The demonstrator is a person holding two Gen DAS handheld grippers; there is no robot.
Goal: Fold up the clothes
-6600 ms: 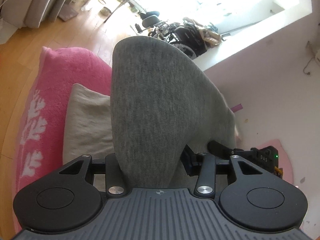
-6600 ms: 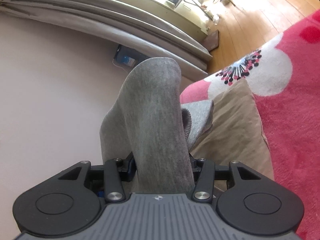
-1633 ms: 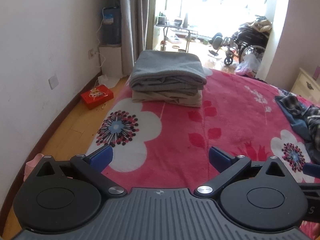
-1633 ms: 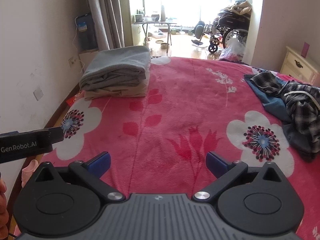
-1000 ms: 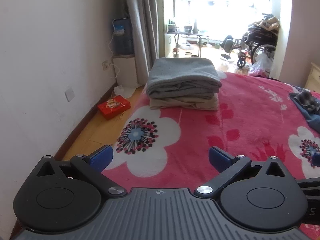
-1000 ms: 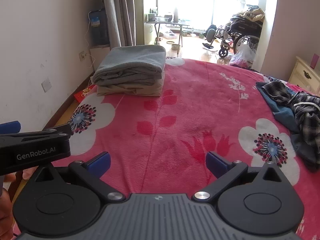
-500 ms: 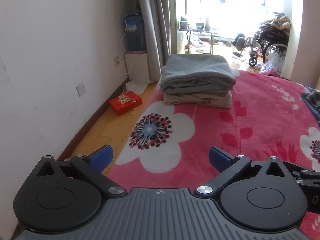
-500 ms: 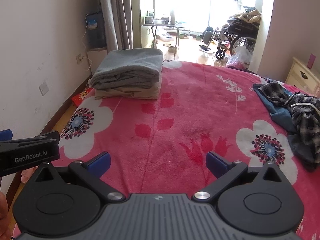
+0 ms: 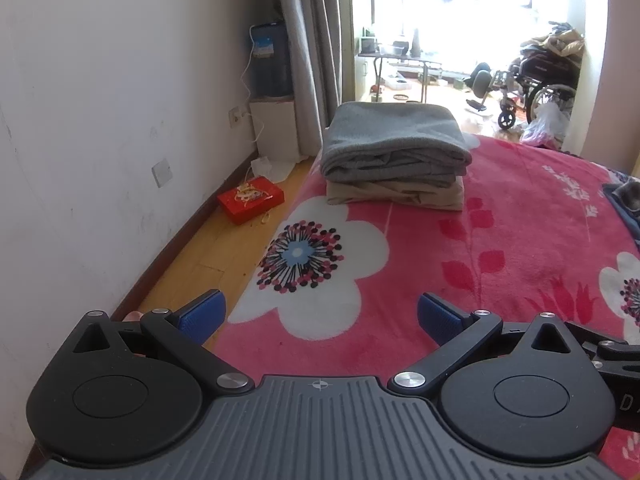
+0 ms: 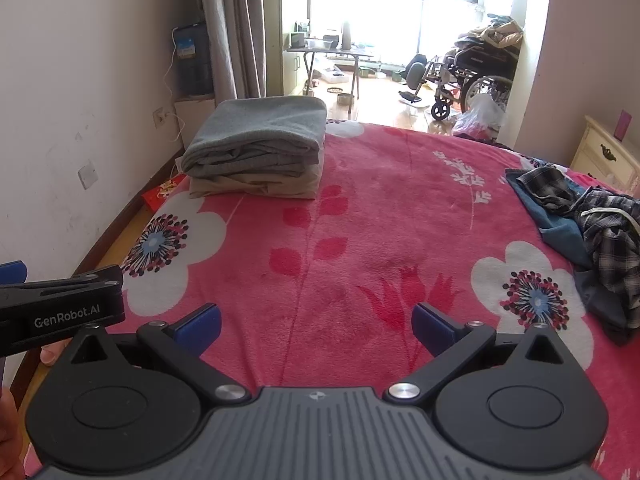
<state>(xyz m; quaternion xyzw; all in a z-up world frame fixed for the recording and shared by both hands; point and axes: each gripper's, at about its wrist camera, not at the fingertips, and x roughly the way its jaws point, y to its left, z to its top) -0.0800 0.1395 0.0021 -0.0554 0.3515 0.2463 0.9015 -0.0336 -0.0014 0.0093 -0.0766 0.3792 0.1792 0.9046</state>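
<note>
A folded grey garment (image 9: 394,142) (image 10: 260,138) lies on top of a folded beige one (image 9: 394,194) (image 10: 256,186) at the far left corner of the pink flowered bed (image 9: 500,240) (image 10: 380,220). Unfolded plaid and blue clothes (image 10: 592,216) are heaped at the bed's right side. My left gripper (image 9: 320,316) hovers open over the bed's near left edge, nothing between its blue pads. My right gripper (image 10: 316,322) is open and empty above the bed's middle, well short of the stack. The left gripper's body (image 10: 60,306) shows at the left of the right wrist view.
A white wall (image 9: 100,120) runs along the left with a strip of wooden floor (image 9: 208,256) and a red box (image 9: 250,198) beside the bed. Grey curtains (image 9: 312,40), a folding table (image 10: 332,56) and a wheelchair (image 10: 476,68) stand beyond the bed. A cream nightstand (image 10: 604,156) is at the right.
The grey garment both grippers held 6.6 s ago now lies folded on the beige one. Both grippers have opened and drawn back; over the last second the left view swung further left.
</note>
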